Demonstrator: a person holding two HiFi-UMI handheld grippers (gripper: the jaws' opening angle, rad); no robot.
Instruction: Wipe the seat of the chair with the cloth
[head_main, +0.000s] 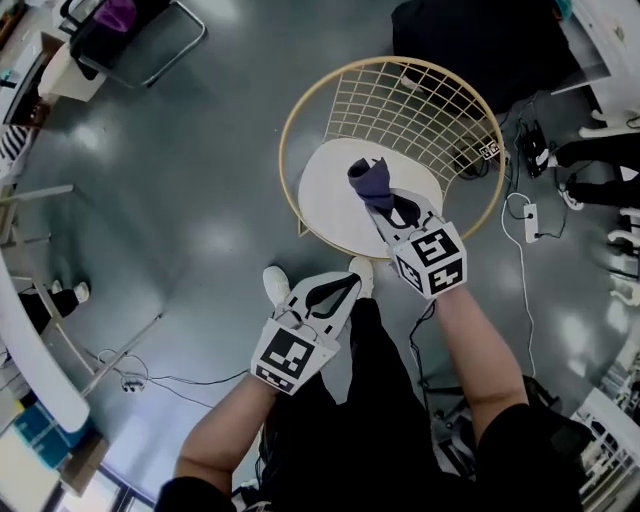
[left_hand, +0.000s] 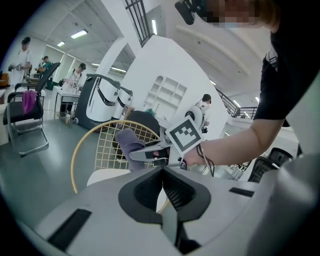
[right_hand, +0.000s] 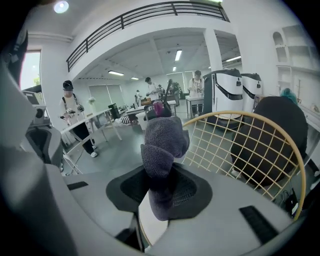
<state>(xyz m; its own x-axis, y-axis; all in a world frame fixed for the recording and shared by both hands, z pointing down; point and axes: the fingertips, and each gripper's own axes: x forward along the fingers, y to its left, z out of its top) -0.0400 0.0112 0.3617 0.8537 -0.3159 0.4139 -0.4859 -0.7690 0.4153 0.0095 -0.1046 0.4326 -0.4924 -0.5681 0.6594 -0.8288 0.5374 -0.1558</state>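
Right gripper pinches cloth over seat — head view; left gripper fingers pressed together, empty — own view.

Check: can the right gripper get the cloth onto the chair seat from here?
Probably yes. The right gripper, shut on the cloth, hangs over the white seat, which is bare, and the wire back curves behind it, not between.
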